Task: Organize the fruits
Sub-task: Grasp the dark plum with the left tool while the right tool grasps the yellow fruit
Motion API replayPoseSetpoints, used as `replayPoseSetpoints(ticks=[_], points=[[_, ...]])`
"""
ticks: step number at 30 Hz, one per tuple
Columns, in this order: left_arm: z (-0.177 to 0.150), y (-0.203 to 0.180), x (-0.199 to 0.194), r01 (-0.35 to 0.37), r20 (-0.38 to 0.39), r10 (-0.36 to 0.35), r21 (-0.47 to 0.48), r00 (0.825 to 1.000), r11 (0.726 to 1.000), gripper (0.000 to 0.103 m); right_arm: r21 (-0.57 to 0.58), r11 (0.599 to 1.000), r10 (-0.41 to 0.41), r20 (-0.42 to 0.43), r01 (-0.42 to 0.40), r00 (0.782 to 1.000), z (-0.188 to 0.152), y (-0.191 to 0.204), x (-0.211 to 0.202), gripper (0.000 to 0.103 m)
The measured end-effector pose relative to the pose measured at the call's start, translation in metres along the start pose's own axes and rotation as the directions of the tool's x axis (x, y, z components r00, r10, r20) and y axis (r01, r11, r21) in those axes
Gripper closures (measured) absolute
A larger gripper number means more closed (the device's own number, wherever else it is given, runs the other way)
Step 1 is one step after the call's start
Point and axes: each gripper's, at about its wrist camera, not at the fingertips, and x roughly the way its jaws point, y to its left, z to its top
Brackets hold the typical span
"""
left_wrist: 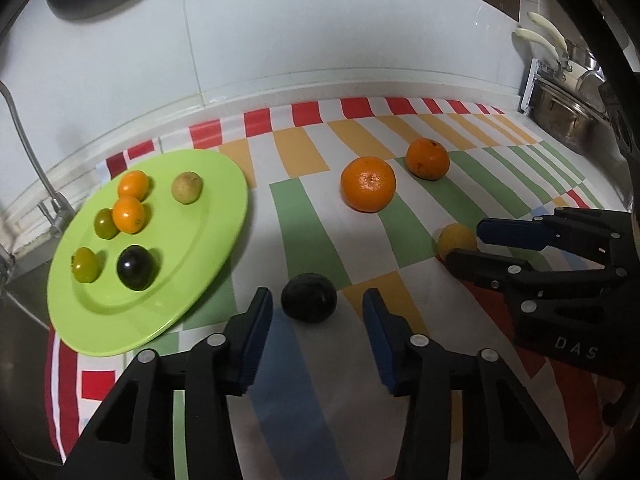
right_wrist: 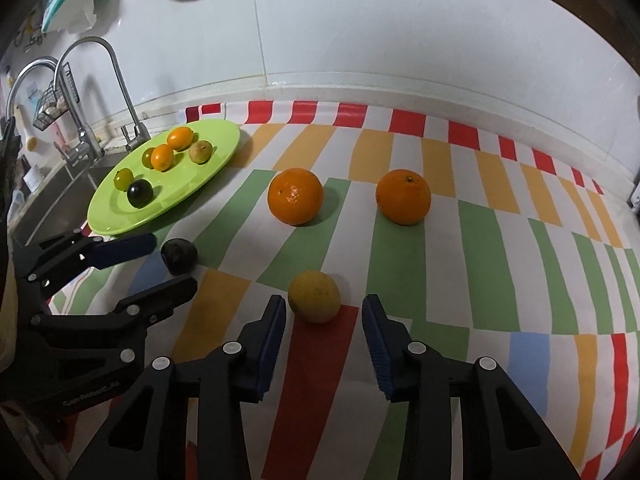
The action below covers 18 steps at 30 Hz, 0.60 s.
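Fruits lie in two groups on the striped cloth (right_wrist: 440, 248) that covers the counter. On the green plate (left_wrist: 208, 248) at our left we see six small ones: two little orange fruits (left_wrist: 128, 214), two green ones (left_wrist: 85, 265), a pale tan one (left_wrist: 186, 187) and a dark plum (left_wrist: 135, 267). Loose on the cloth are two large oranges, one nearer the plate (right_wrist: 295, 196) and one further right (right_wrist: 403, 197), well apart from each other.

Nearer to us, a second dark plum (left_wrist: 308, 298) sits on the cloth just beside the plate's rim. Our left gripper (left_wrist: 316, 308) has its blue-padded fingers (left_wrist: 256, 328) on either side of this plum, with a gap visible on both sides, so the pads do not press on it; the jaws stand partly apart and hold nothing.

A yellow lemon (right_wrist: 314, 297) rests to the right of the plum. Our right gripper (right_wrist: 324, 314) frames it in the same way: the lemon sits just ahead of and between the fingertips, with bare cloth between it and each pad. These jaws too are partly apart and grip nothing.
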Motion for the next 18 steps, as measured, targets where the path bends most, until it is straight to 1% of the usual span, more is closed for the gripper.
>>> replayPoseSetpoints(ticks=[4,5,7,9,10,11,13,18], points=[[0.0029,0.0001,0.004,0.006,-0.008,-0.006,0.0,1.0,1.0,0.062,-0.006,1.0,0.0,0.002,0.0,1.0,0.0033,0.0018,0.0022,0.062],[0.0039,0.0003,0.0049,0.005,-0.01,-0.005,-0.002,1.0,1.0,0.063,-0.004,1.0,0.001,0.003,-0.001,1.0,0.004,0.0018,0.0021,0.065],[0.0054,0.0015,0.0069,0.007,-0.014,-0.007,-0.01,1.0,1.0,0.065,-0.001,1.0,0.001,0.002,-0.001,1.0,0.0048,0.0015,0.0024,0.066],[0.0055,0.0022,0.0087,0.001,-0.018,-0.002,-0.015,1.0,1.0,0.069,0.003,1.0,0.003,-0.001,-0.003,1.0,0.0053,0.0012,0.0038,0.066],[0.0053,0.0028,0.0092,0.0,-0.022,-0.001,-0.018,1.0,1.0,0.074,0.005,1.0,0.003,-0.003,-0.003,1.0,0.0056,0.0012,0.0045,0.066],[0.0051,0.0037,0.0095,0.003,-0.025,-0.003,-0.022,1.0,1.0,0.075,0.005,1.0,0.005,-0.003,-0.005,1.0,0.0056,0.0011,0.0046,0.068],[0.0049,0.0055,0.0088,0.009,-0.024,-0.01,-0.033,1.0,0.999,0.075,0.001,1.0,0.01,-0.006,-0.01,1.0,0.0063,0.0024,0.0046,0.073],[0.0043,0.0049,0.0002,0.015,-0.007,-0.015,-0.044,1.0,0.999,0.075,-0.005,1.0,0.019,0.007,-0.018,1.0,0.0088,0.0062,-0.0013,0.073]])
